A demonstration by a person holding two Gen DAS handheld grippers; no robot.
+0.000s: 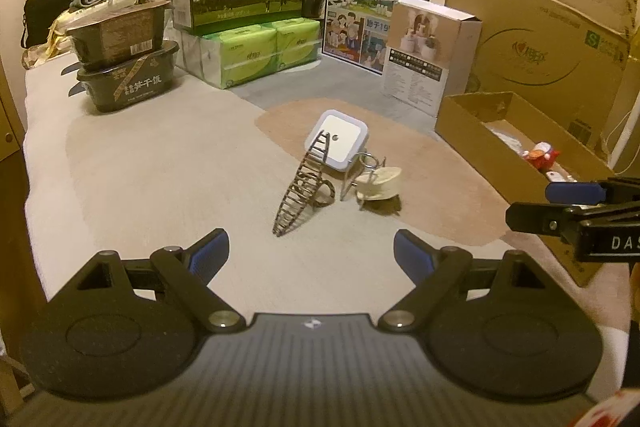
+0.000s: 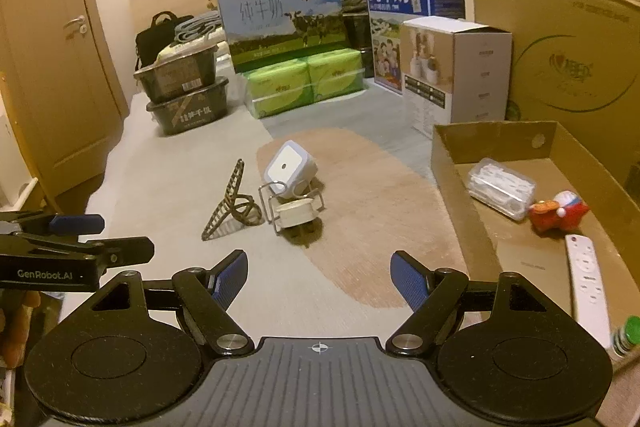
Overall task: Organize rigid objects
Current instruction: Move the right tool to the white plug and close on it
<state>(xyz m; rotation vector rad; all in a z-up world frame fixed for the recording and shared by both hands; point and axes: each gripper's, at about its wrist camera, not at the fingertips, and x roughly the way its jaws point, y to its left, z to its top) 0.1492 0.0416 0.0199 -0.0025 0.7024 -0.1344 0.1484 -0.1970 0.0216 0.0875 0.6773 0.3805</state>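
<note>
Left wrist view, left hand-held gripper (image 1: 312,255): jaws spread wide, nothing between the blue pads, aimed down at the loose things on the bed (image 1: 160,179).
Left wrist view, targets: a metal ladder-shaped clip (image 1: 302,187) leans tilted, straight ahead; just behind it stands a white square night light (image 1: 340,143); to its right a cream round piece in a wire frame (image 1: 376,183). All three sit close together.
Left wrist view, destination: an open cardboard tray (image 1: 472,131) lies to the right, well apart from the cluster, and I'd say that's where things go.
Left wrist view, neighbour: the right hand-held gripper (image 1: 560,203) pokes in from the right edge, side-on.

Right wrist view, right hand-held gripper (image 2: 318,279): open as well, a little narrower, empty, pointing between the cluster and the tray.
Right wrist view, tray contents: a clear plastic case (image 2: 500,187), a red toy figure (image 2: 556,213) and a white remote (image 2: 586,279) are inside already, so sorting looks partly done.
Right wrist view, cluster: the night light rests against the wire frame; whether it touches the cream piece I can't tell.

Risk, clip: it's thin and propped up, so a pad landing off-centre would likely knock it flat or skid it on the soft cover.
Risk, crowding: closing on one piece could drag its neighbours along.
Risk, two hands: both grippers face the same small cluster and could collide.
</note>
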